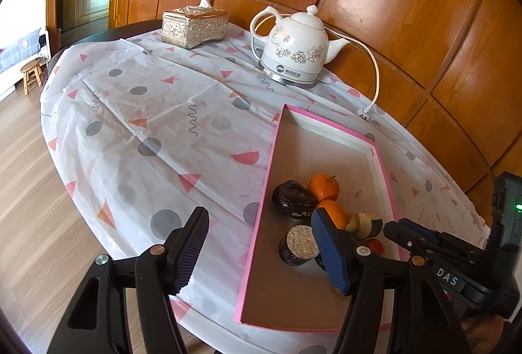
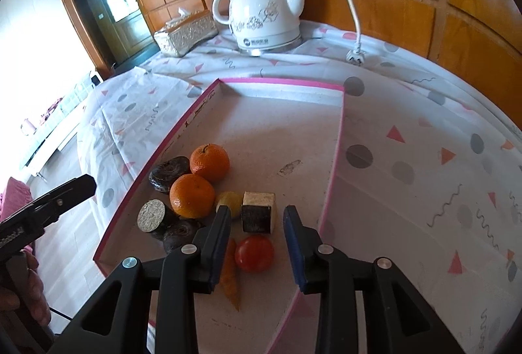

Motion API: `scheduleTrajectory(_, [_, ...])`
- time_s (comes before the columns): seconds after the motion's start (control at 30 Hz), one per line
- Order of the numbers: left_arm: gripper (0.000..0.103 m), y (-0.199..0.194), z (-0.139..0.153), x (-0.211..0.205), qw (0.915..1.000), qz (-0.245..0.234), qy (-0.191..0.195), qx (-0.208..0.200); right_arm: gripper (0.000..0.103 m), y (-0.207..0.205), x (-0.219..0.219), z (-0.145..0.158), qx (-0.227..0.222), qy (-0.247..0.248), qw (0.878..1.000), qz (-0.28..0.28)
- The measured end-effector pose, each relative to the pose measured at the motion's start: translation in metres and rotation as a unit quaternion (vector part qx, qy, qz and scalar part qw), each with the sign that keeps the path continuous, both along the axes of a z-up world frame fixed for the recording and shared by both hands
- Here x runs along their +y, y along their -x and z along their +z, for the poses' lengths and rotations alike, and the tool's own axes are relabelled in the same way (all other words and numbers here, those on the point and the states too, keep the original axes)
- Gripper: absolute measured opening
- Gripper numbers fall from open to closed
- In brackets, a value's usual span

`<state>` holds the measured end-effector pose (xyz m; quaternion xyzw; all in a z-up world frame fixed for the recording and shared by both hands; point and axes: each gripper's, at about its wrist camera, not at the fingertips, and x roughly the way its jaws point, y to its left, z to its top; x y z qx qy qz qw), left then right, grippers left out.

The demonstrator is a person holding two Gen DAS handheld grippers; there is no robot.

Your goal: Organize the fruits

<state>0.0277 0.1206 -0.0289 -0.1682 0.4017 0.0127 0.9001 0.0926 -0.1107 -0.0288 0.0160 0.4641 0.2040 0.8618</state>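
Observation:
A shallow pink-rimmed tray (image 2: pixel 280 80) lies on the table and holds the fruit pile. In it are two oranges (image 2: pixel 209 162) (image 2: pixel 191 195), dark round pieces (image 2: pixel 169 173), a cut piece with a pale face (image 2: pixel 151 214), a yellow chunk (image 2: pixel 228 202), a carrot (image 2: pixel 230 275) and a red tomato (image 2: pixel 254 253). My right gripper (image 2: pixel 257 223) hangs open just above the tomato and a dark block with a pale top (image 2: pixel 257 213), its pads clear of both. My left gripper (image 1: pixel 261 251) stands open and holds nothing, straddling the tray's left rim (image 1: pixel 264 187) beside the pile.
A white flowered kettle (image 1: pixel 293 50) stands at the back, its cord and plug (image 1: pixel 363 115) lying near the tray's far corner. A silver tissue box (image 1: pixel 195 27) sits at the back left. A wood-panelled wall runs behind the table. The patterned tablecloth (image 1: pixel 146 112) spreads left of the tray.

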Motion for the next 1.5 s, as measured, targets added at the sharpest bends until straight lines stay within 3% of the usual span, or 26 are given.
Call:
scheduleTrajectory(0.67, [0.069,0.017,0.017,-0.019,0.9991,-0.021,-0.023,-0.028,0.038,0.056,-0.039,0.022,-0.055,-0.006,0.992,-0.115])
scheduleTrajectory(0.9, [0.080,0.026,0.025,-0.022,0.9983,-0.013,-0.038,-0.043,0.042,0.070,-0.040,0.027,-0.083,0.018,0.988,-0.127])
scheduleTrajectory(0.97, [0.083,0.029,0.028,-0.022,0.9979,-0.010,-0.042,-0.049,0.058,0.073,-0.040,0.028,-0.090,0.020,0.988,-0.127])
scheduleTrajectory(1.0, [0.084,0.030,0.028,-0.022,0.9977,-0.009,-0.043,-0.050,0.060,0.074,-0.040,0.028,-0.092,0.020,0.987,-0.127])
scheduleTrajectory(1.3, [0.100,0.040,0.033,-0.022,0.9965,0.000,-0.053,-0.065,0.060,0.085,-0.039,0.027,-0.095,0.025,0.986,-0.134])
scheduleTrajectory(1.5, [0.103,0.042,0.037,-0.025,0.9952,0.000,-0.066,-0.072,0.060,0.089,-0.039,0.025,-0.095,0.028,0.986,-0.136])
